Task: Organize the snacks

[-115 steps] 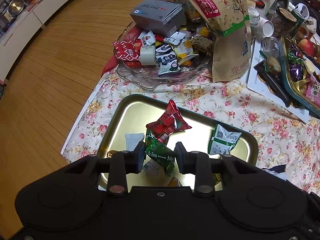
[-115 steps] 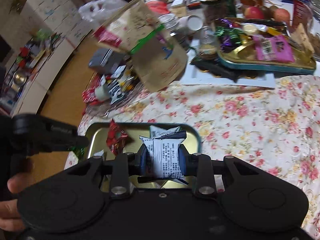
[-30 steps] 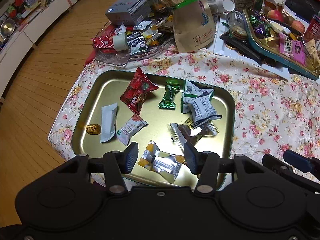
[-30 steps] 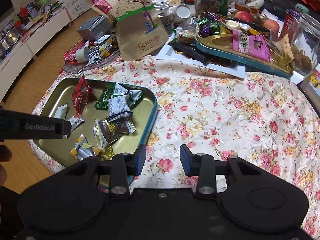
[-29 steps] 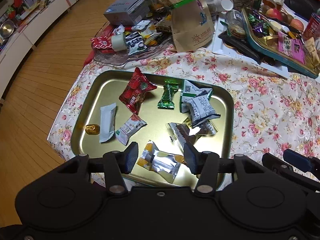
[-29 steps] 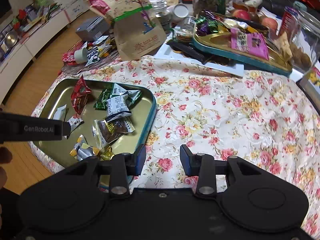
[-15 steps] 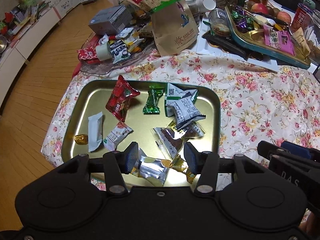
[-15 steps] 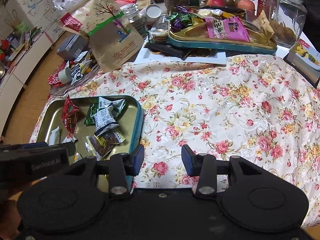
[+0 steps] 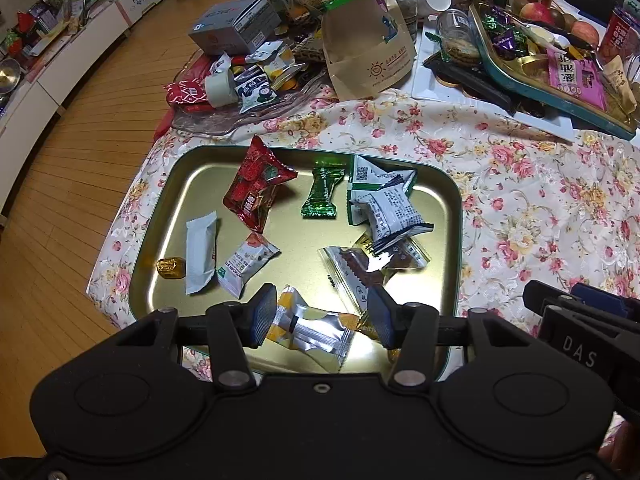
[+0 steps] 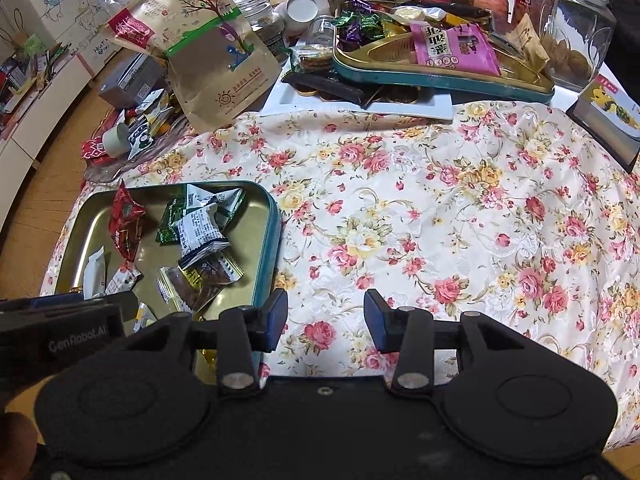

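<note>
Two high, forward-facing wrist views, both sharing the gold tray (image 9: 192,184) (image 10: 90,208).

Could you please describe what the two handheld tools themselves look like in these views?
Both are matte black plastic. The left tool and right tool each have two black fingers with blue ribbed pads, silver pivot screws and round moulded discs on the body. Pale lettering marks their sides: "GenRobot.AI" and "DAS". No cables or sleeves show.

A home: floral tablecloth (image 10: 460,216), wooden floor (image 9: 80,128), cluttered snacks.
</note>
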Demonstrator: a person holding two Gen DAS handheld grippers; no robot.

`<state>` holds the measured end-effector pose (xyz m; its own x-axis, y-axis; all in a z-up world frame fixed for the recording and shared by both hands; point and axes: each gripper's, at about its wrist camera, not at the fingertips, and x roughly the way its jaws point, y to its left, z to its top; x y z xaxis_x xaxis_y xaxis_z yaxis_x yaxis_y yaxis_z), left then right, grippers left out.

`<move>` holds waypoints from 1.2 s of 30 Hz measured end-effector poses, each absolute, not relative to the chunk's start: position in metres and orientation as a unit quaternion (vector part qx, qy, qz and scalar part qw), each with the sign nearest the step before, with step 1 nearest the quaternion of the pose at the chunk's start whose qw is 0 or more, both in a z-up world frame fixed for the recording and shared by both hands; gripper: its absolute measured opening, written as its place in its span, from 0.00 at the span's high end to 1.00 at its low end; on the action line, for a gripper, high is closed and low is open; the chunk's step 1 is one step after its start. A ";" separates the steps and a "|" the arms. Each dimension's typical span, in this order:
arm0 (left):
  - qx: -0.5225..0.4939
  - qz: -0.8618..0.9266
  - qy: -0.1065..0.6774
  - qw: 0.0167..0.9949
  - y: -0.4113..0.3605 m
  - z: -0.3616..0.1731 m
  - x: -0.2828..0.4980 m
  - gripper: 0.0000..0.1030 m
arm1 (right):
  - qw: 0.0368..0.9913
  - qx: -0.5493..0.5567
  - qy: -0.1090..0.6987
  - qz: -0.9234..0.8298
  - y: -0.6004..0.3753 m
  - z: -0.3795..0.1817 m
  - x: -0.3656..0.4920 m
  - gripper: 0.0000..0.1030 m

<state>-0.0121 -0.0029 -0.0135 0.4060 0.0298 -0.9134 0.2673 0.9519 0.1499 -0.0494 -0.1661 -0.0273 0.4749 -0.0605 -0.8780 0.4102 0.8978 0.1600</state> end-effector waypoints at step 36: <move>0.124 -0.083 0.557 0.817 0.000 -0.016 -0.009 0.45 | 0.837 0.157 0.505 -0.141 -0.159 -0.036 -0.042 0.56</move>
